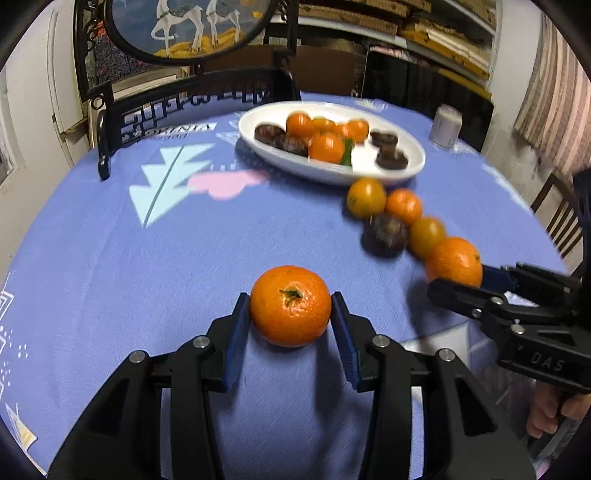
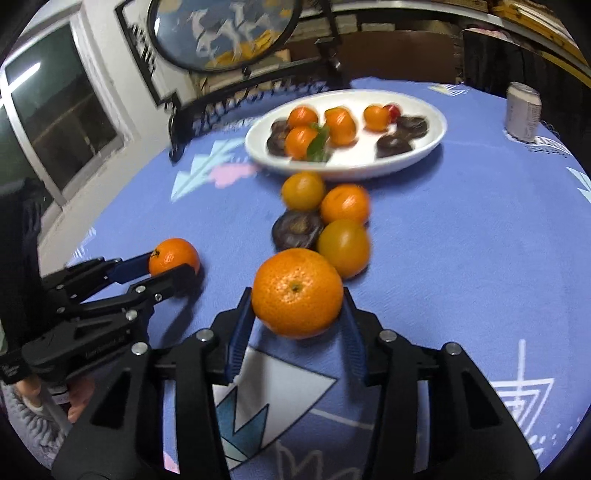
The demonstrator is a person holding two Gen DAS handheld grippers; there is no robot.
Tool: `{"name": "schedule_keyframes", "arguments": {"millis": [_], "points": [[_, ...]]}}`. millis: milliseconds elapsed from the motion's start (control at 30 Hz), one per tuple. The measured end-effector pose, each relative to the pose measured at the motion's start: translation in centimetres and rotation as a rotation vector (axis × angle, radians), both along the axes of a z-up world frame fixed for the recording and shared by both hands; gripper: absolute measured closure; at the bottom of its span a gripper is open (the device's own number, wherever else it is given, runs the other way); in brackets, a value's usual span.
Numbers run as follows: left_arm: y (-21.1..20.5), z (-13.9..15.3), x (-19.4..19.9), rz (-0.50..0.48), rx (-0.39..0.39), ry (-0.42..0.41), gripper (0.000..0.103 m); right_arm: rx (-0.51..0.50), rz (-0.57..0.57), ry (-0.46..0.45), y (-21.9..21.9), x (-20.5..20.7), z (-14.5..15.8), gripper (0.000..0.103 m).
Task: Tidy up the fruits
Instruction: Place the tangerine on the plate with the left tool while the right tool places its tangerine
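My left gripper (image 1: 291, 306) is shut on a small tangerine (image 1: 290, 305) with a green stem, held just above the blue tablecloth; it also shows in the right wrist view (image 2: 173, 257). My right gripper (image 2: 297, 295) is shut on a larger orange (image 2: 297, 292), which shows in the left wrist view (image 1: 454, 263) too. Beyond it lie two yellowish oranges (image 2: 303, 191) (image 2: 343, 246), one tangerine (image 2: 345, 204) and a dark purple fruit (image 2: 297, 229). A white oval plate (image 2: 424, 147) behind holds several tangerines and dark fruits.
A pale can (image 2: 522, 112) stands at the far right of the round table. A black carved stand with a round painted panel (image 1: 184, 26) stands at the back left edge. A wooden chair (image 1: 561, 218) is at the right.
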State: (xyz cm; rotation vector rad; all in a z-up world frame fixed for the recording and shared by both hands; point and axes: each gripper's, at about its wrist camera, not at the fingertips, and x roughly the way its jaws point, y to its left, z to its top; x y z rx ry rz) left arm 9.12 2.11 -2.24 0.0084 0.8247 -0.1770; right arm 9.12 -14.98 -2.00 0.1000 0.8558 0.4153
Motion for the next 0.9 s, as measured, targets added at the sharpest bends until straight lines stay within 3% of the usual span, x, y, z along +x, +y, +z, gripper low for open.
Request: {"name": "schedule_keyframes", "arguments": {"millis": [267,400,600,800,867,900], "points": [[-1.2,5.1,6.8,0.013,0.002,-0.082,0.059,0.009,-0.108,-0.100,-3.8,4.6,4.7,0.057],[-3.3,6.3,9.9,-0.022,-0.056,-0.083,0.059,0.021,-0.150,-0.127,-4.8,8.0,6.2,0.057],[-8.7,4.5,12.4,-0.133,-0.009,-0.066,0.059,0.084,-0.199,-0.076,-6.5,14.9,5.8,0.057],[-10.9,1.9,14.7,-0.188,0.008,-0.004,0.057,0.148,-0.154,-0.025,-5.6,19.0,4.1,0.053],[-10.8,1.7,14.5,-0.185,0.009,-0.018,0.043,0.174,-0.155,-0.022,-5.8,19.2,3.4,0.044],[-10.6,1.8,14.3,-0.187,-0.001,-0.023,0.041,0.184,-0.161,-0.019,-6.0,19.1,3.2,0.042]]}}
